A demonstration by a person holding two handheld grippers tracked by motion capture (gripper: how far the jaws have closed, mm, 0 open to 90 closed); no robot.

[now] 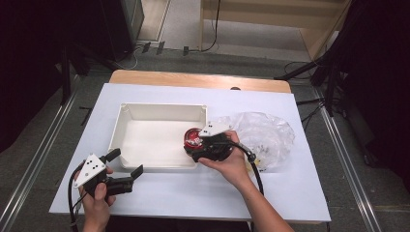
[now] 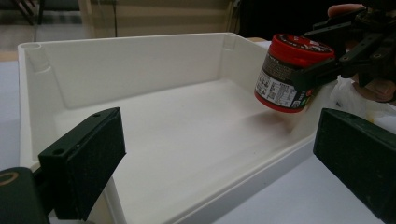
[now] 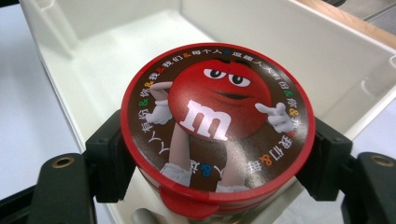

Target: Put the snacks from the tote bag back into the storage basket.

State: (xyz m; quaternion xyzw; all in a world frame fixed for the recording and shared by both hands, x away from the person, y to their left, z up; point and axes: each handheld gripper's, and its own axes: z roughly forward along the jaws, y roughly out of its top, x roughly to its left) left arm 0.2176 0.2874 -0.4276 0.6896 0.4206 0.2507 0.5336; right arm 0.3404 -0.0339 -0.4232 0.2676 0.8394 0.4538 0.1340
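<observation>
Candy tub [image 3: 215,130] pinched in right gripper [image 1: 205,145] hangs over the bin's [image 1: 159,113] near corner, not yet released; left gripper [image 1: 126,166] waits spread.

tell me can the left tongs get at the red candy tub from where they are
Probably yes. The left tongs stand open at the white bin's near rim, and the bin floor between is bare. But the right tongs already clamp the red candy tub from both sides, leaving little free surface.
</observation>
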